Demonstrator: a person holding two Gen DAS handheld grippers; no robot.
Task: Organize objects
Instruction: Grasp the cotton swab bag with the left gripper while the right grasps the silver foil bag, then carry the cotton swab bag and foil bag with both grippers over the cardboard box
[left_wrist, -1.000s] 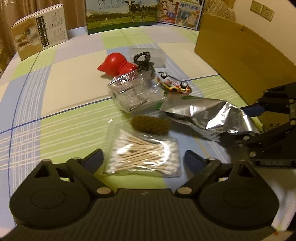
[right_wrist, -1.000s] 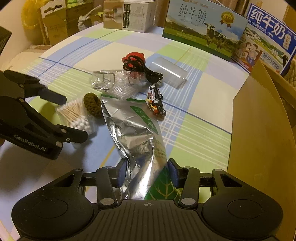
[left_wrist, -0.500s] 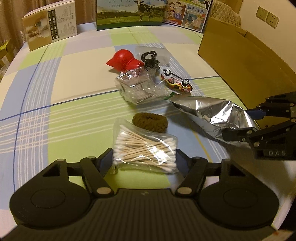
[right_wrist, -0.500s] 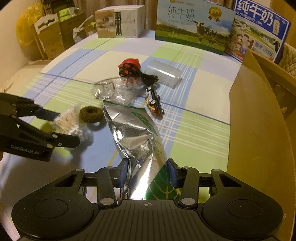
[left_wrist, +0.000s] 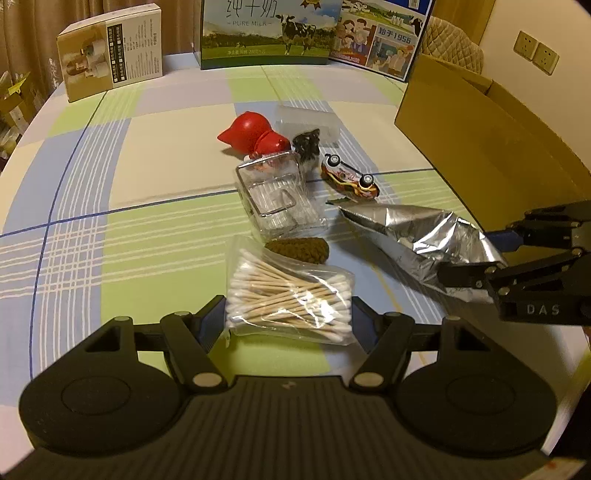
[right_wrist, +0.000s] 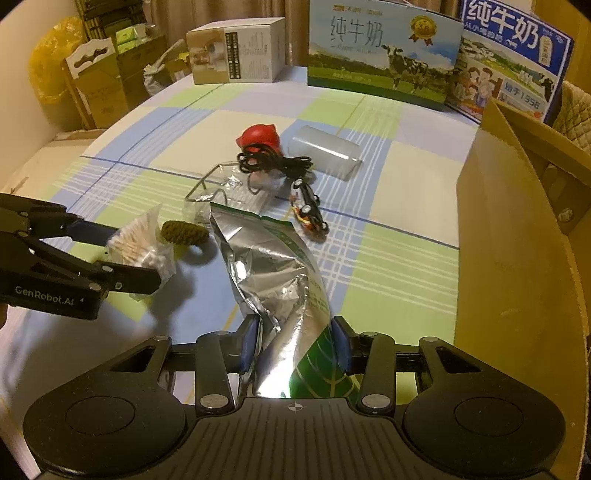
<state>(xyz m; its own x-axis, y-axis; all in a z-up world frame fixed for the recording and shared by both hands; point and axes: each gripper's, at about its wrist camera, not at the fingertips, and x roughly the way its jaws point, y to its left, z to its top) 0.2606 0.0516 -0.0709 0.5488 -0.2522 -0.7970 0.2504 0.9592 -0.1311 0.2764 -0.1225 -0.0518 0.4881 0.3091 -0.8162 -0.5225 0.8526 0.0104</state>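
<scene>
Your left gripper (left_wrist: 288, 317) grasps the clear bag of wooden cotton swabs (left_wrist: 290, 295), long axis crosswise between its 2 fingers. Your right gripper (right_wrist: 293, 345) clenches the crinkled silver foil pouch (right_wrist: 269, 266), nearer the open cardboard box (right_wrist: 517, 236) on its right.

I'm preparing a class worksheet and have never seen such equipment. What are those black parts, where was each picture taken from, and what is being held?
No robot here: a person holds a two-fingered tool in each hand, each with its own camera looking along the fingers. The left camera shows the left tool closed around a bag of cotton swabs. The right camera shows the right tool gripping a foil bag. Each tool also appears in the other's picture. On the checked cloth lie a toy car, a red toy, a black cable, a brown knitted ring and clear packets. A cardboard box stands on the right.
</scene>
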